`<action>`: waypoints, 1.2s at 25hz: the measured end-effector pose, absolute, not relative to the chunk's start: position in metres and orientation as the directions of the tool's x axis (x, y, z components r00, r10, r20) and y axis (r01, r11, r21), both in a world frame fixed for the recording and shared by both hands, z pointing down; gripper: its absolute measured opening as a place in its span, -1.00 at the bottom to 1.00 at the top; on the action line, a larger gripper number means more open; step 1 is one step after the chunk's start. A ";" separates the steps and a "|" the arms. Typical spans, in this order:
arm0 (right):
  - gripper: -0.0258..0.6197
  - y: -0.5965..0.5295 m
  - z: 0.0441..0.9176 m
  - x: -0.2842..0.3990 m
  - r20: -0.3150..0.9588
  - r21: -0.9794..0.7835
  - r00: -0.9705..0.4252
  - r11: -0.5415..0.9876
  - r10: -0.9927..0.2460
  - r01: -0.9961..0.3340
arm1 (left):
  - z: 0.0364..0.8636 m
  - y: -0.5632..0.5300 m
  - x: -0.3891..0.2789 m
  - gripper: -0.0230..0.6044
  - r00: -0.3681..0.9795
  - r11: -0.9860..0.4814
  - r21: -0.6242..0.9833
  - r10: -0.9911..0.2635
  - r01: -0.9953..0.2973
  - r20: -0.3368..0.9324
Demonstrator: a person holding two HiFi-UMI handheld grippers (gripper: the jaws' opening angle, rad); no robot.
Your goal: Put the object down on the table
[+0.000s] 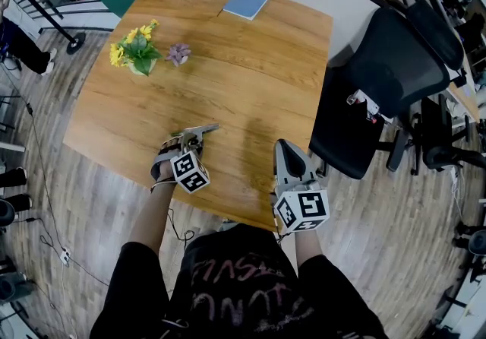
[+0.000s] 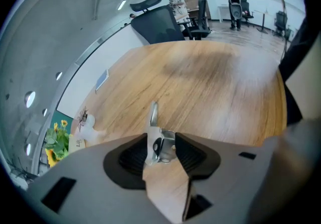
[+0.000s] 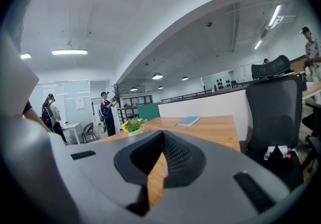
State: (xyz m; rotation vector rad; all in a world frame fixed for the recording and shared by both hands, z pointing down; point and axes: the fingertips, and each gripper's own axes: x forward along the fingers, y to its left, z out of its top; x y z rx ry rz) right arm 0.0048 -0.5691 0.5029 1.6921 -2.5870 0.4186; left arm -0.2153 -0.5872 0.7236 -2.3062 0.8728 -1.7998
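Jaws of the left hand-held gripper (image 1: 194, 137) stand released around the metal piece (image 2: 153, 117), which lies on the desk (image 1: 250, 64) at 7 o'clock. Right hand-held gripper (image 1: 285, 147) is clenched, empty.

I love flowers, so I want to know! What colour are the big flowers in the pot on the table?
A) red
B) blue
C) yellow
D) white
C: the potted flowers near the far left corner of the table have yellow blooms over green leaves, next to a small purple plant.
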 end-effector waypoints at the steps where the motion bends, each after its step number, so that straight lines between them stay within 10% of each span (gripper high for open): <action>1: -0.91 -0.569 0.502 0.005 0.162 -0.212 -0.412 0.376 -0.897 -0.902 | 0.720 -0.587 -0.214 -0.36 0.157 -0.821 -0.391 -0.488 -0.415 0.859; 30: -0.91 -0.530 0.478 -0.008 0.103 -0.207 -0.428 0.401 -0.898 -0.892 | 0.546 -0.547 -0.262 -0.68 0.206 -0.342 -0.227 -0.859 -0.912 0.468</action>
